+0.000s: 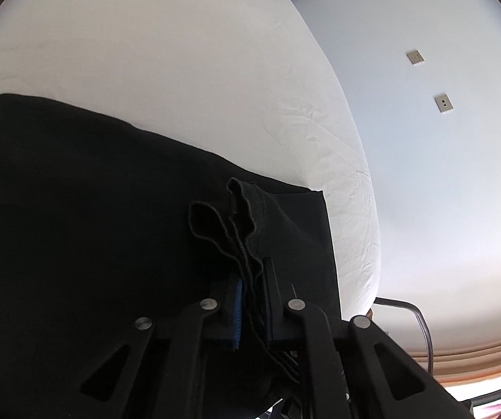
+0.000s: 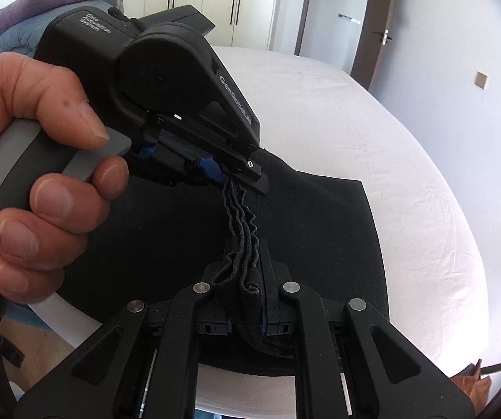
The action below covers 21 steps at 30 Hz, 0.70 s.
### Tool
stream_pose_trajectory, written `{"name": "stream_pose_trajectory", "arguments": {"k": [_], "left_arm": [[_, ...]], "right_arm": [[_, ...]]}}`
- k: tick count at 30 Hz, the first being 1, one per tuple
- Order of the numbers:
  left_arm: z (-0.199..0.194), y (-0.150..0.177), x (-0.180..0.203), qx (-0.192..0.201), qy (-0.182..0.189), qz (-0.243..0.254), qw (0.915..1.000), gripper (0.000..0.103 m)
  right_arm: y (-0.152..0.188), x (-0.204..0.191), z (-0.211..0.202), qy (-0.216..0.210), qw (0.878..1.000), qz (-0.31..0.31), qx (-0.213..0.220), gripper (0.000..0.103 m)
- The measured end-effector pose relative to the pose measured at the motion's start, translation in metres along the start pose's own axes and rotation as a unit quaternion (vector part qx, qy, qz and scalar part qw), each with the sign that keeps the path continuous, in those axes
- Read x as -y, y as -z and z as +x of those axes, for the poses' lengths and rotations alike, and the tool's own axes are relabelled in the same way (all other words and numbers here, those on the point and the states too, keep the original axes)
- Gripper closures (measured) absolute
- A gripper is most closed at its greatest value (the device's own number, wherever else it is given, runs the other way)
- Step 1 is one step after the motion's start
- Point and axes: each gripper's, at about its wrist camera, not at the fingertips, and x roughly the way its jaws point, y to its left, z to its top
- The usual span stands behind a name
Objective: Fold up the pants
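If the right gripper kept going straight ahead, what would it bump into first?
Probably the left gripper. It sits straight ahead, pinching the same bunched edge of the black pants that the right gripper holds. Depth is hard to judge.

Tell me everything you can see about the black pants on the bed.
The black pants look like soft, matte knit fabric. They lie mostly flat on the white bed sheet, seemingly already folded into several layers. A bunch of stacked edges is lifted and rippled, pinched between both grippers: the left gripper clamps its far end and the right gripper its near end. The far right corner lies square on the sheet.
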Motion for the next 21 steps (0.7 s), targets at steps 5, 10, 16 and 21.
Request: {"name": "stream_pose_trajectory", "arguments": {"k": [5, 10, 16, 21], "left_arm": [[-0.02, 0.003, -0.012, 0.01, -0.014, 0.019, 0.9997, 0.094], [-0.04, 0.01, -0.041, 0.019, -0.032, 0.025, 0.999, 0.094], [-0.073, 0.006, -0.088, 0.008, -0.066, 0.05, 0.9966, 0.094], [-0.094, 0.002, -0.115, 0.003, -0.1, 0.067, 0.9927, 0.094]], "right_arm": [[-0.01, -0.008, -0.002, -0.011, 1.0, -0.022, -0.001, 0.094], [-0.014, -0.036, -0.001, -0.034, 0.998, -0.057, -0.01, 0.094], [-0.018, -0.084, 0.011, -0.075, 0.993, -0.091, -0.031, 0.094], [-0.019, -0.124, 0.023, -0.097, 0.986, -0.126, -0.041, 0.093]]}}
